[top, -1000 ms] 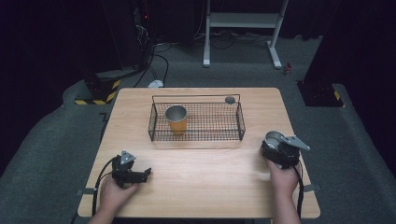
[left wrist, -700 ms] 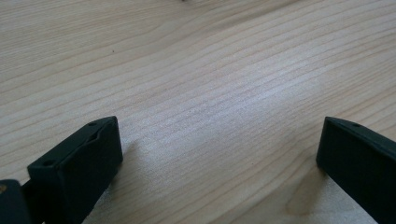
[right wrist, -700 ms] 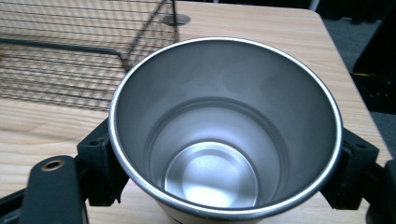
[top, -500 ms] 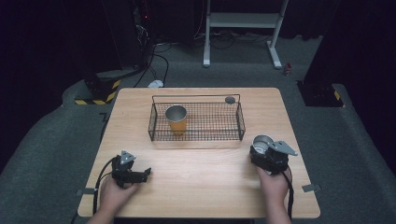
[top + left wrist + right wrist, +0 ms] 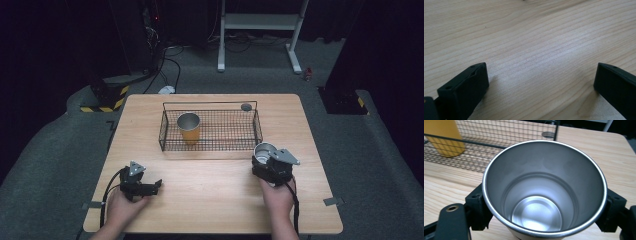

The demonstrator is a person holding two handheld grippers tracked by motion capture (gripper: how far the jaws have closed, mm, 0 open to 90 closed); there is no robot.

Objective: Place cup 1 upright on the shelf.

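Observation:
My right gripper point(image 5: 264, 159) is shut on a steel cup point(image 5: 263, 150), held upright just in front of the wire basket's right end. In the right gripper view the cup point(image 5: 544, 187) is empty, its rim between the two black jaws. A yellow cup point(image 5: 189, 127) with a steel lining stands upright inside the black wire basket point(image 5: 250, 144), left of centre. My left gripper point(image 5: 152, 186) rests on the table near the front left, open, with bare wood between its jaws point(image 5: 536, 82).
A small dark round thing point(image 5: 246, 107) lies on the wooden table point(image 5: 210, 200) behind the basket's right corner. The basket point(image 5: 486, 145) stands close ahead of the held cup. Cables trail from both grippers toward the table's front edge.
My right gripper has moved left and slightly toward the basket with the steel cup in it. The left gripper has stayed where it was.

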